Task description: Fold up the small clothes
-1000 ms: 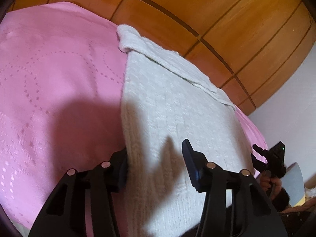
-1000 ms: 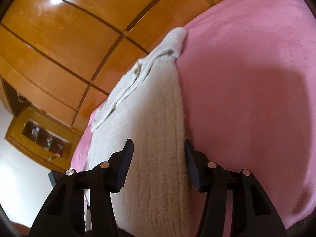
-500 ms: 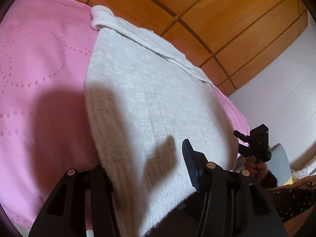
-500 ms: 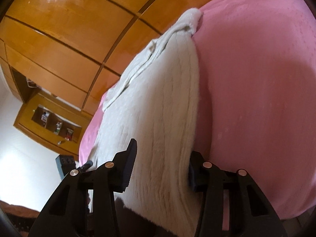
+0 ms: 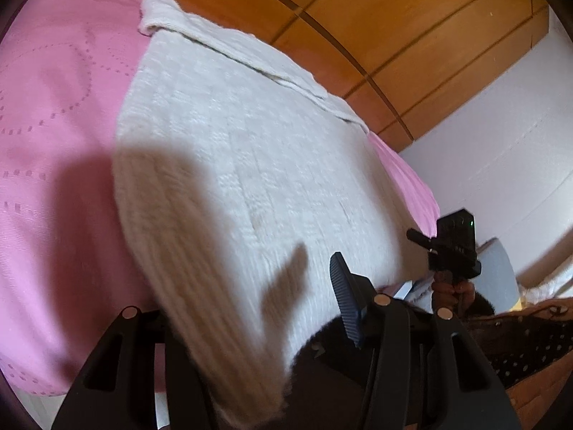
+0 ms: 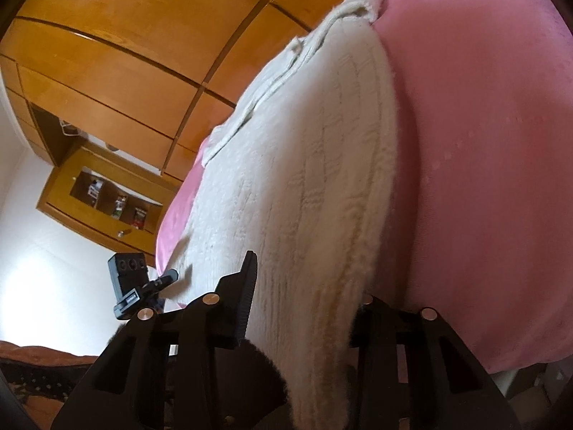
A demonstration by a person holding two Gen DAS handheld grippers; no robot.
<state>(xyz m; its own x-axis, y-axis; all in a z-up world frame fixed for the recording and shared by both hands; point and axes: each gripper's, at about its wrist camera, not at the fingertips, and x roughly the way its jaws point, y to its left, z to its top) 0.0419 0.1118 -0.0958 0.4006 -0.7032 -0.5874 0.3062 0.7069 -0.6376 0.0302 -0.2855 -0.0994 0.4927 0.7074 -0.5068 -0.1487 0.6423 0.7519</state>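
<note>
A cream knitted garment (image 5: 250, 165) lies on the pink bedspread (image 5: 53, 143), its near hem lifted off the bed. The hem drapes between the fingers of my left gripper (image 5: 250, 308); the right finger (image 5: 345, 301) stands apart from the cloth and the left finger is hidden under it. In the right wrist view the same garment (image 6: 304, 186) hangs between the fingers of my right gripper (image 6: 304, 301); its left finger (image 6: 247, 297) touches the cloth and the right finger is covered. Both pairs of jaws stand wide. The right gripper also shows in the left wrist view (image 5: 453, 251).
A wooden wardrobe (image 5: 376, 18) stands behind the bed, with a white wall (image 5: 501, 150) beside it. A wooden shelf unit (image 6: 107, 197) hangs on the wall. The left gripper's body (image 6: 130, 279) shows at lower left in the right wrist view. The bed's near edge (image 6: 519, 358) is close.
Both grippers have dropped to the near hem and pushed under it. The hem has risen off the bed and now drapes over the fingers.
</note>
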